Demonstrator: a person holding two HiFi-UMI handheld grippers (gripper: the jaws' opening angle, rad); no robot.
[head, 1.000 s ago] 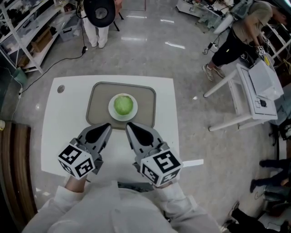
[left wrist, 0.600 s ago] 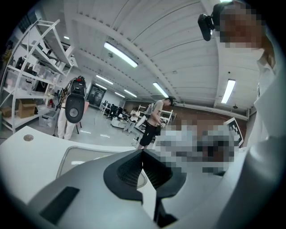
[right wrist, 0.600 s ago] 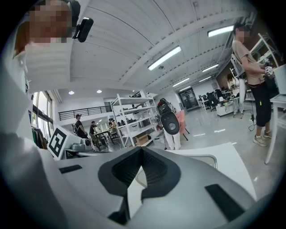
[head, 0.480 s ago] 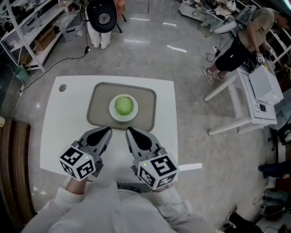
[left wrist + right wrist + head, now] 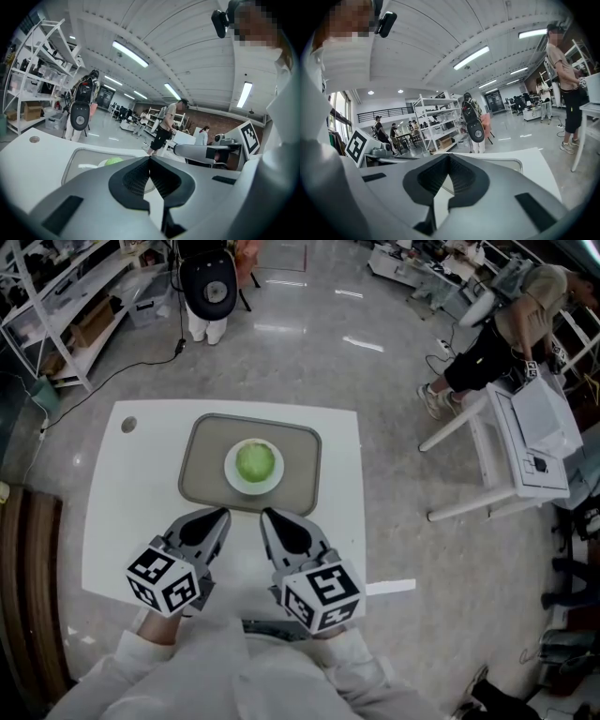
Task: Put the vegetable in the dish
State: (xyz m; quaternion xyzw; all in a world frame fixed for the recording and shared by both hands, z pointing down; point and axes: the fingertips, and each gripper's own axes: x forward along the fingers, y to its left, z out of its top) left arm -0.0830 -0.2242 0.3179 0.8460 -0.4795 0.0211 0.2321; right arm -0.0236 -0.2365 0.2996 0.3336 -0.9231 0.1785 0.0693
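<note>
the green vegetable point(image 5: 255, 461) sits in the white dish point(image 5: 253, 490) on a grey tray point(image 5: 202, 474), upper centre of the head view, on the white table point(image 5: 131, 512). just below the tray, the left hand-held gripper point(image 5: 223, 513) and right hand-held gripper point(image 5: 265, 514) hover, jaws pressed together, empty.

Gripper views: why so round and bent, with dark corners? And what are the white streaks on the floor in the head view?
Left gripper view: a wide-angle lens bows the shelves and ceiling lamps and blackens the corners; right gripper view: same bowing, with the close right tool looming large; head view: the streaks are lamp glare on the glossy floor, while the vegetable is sharp.
</note>
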